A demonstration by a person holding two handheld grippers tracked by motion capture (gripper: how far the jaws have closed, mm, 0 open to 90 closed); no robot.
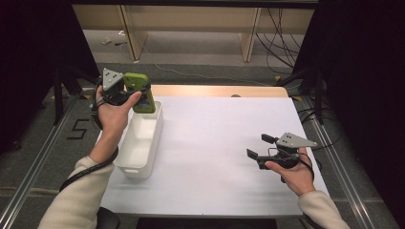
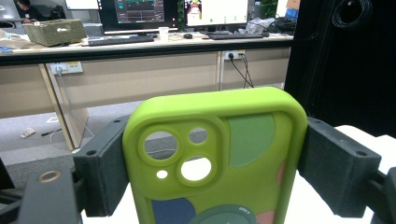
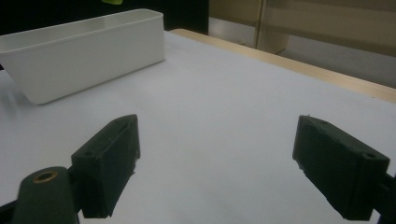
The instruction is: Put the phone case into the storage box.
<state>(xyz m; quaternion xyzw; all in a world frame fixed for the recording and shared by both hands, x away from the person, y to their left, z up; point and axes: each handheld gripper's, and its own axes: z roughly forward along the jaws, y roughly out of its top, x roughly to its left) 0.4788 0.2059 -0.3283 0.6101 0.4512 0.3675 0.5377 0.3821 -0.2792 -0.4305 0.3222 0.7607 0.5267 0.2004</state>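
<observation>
— Phone case (image 2: 219,163), lime green w/ coloured blobs, is sitting upright between the jaws of the left gripper (image 1: 125,93), which is hanging over the far end of the white bin (image 1: 125,167) at the table's left edge.

— Is it gripping it properly?

— Yep, black pads are pressing on both long edges, camera cutouts pointing up. It's an empty shell, so prob. very light, and looking rubbery, so I'm guessing it's flexing if squeezed hard. Matte skin, so not too slippery imo.

— Best place to grab?

— Across the long sides, approx. mid-height, like it's doing now. Thin back panel would be buckling otherwise.

— And the other one?

— Right gripper (image 1: 260,149) is resting low over the white table (image 1: 215,143), right side, well apart from the bin. Jaws are standing wide, nothing between them.

— Bin got anything in it?

— Looking bare from where I'm standing.
</observation>
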